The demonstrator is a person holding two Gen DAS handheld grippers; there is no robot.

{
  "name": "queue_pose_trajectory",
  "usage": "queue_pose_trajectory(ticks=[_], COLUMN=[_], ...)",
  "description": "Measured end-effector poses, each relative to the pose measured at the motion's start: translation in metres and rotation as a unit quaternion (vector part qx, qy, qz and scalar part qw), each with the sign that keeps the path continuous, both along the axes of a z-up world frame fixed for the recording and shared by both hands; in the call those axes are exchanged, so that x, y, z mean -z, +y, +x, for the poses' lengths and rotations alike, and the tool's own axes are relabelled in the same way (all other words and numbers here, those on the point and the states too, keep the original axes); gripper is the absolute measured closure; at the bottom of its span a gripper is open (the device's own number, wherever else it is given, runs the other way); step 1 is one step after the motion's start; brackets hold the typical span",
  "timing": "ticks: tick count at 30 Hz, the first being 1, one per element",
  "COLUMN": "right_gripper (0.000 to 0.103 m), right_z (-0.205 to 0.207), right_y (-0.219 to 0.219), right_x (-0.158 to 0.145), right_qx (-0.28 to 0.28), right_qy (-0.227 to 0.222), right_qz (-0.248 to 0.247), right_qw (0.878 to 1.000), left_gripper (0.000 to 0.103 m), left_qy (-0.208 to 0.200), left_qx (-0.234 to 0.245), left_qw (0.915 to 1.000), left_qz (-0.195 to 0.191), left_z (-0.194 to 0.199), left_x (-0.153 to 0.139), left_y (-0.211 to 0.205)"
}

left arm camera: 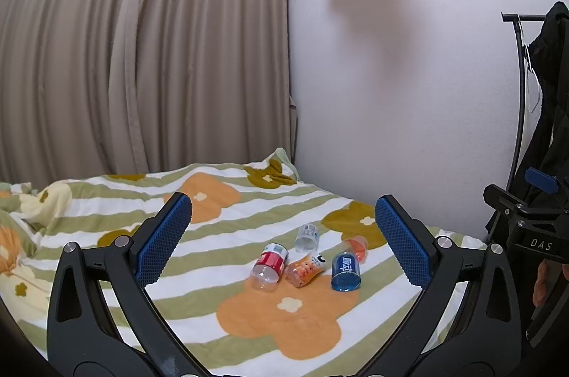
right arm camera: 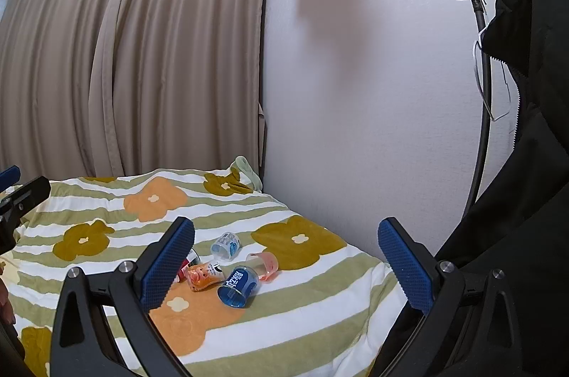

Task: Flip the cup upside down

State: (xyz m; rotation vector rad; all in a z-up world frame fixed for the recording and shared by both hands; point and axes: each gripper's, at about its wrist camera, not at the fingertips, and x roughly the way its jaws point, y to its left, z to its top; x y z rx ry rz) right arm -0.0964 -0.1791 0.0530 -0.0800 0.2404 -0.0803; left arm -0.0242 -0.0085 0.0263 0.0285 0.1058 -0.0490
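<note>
Several small plastic cups lie on their sides in a cluster on the bed: a red-labelled clear cup (left arm camera: 268, 266), an orange cartoon cup (left arm camera: 305, 269), a blue cup (left arm camera: 345, 272), a pale clear cup (left arm camera: 306, 237) and a pink cup (left arm camera: 356, 247). In the right wrist view I see the blue cup (right arm camera: 237, 282), orange cup (right arm camera: 203, 275), pale cup (right arm camera: 225, 246) and pink cup (right arm camera: 265, 265); the red cup is mostly hidden behind my finger. My left gripper (left arm camera: 282, 234) is open and empty above the cups. My right gripper (right arm camera: 286, 261) is open and empty too.
The bed has a striped flower blanket (left arm camera: 277, 320). A beige curtain (left arm camera: 142, 57) hangs behind, a white wall (left arm camera: 391, 92) on the right. A black coat (right arm camera: 526, 128) on a rack (right arm camera: 480, 92) stands at the right. The right gripper's body (left arm camera: 526, 227) shows at the left view's edge.
</note>
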Motion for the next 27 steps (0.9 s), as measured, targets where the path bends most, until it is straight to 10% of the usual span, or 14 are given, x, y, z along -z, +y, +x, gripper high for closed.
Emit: queue_pose_trajectory(ticks=[9, 16, 22, 27], right_gripper=[0.0, 0.0, 0.0, 0.0], right_z=[0.011, 0.045, 0.083, 0.111], right_y=[0.0, 0.007, 0.022, 0.04], right_x=[0.006, 0.024, 0.055, 0.09], right_qx=[-0.004, -0.029, -0.074, -0.118], right_qy=[0.01, 0.042, 0.084, 0.121], right_qz=[-0.004, -0.005, 0.003, 0.006], right_qw=[1.0, 0.999, 0.994, 0.986], left_gripper=[0.0, 0.0, 0.0, 0.0], left_qy=[0.03, 0.129, 0.265, 0.402], left_qx=[0.015, 0.041, 0.072, 0.086], left_qw=[0.9994, 0.9897, 0.9585, 0.9081], left_qz=[0.002, 0.046, 0.075, 0.082], left_z=[0.035, 0.133, 0.251, 0.346], left_x=[-0.002, 0.002, 0.031, 0.096], left_y=[0.003, 0.011, 0.015, 0.016])
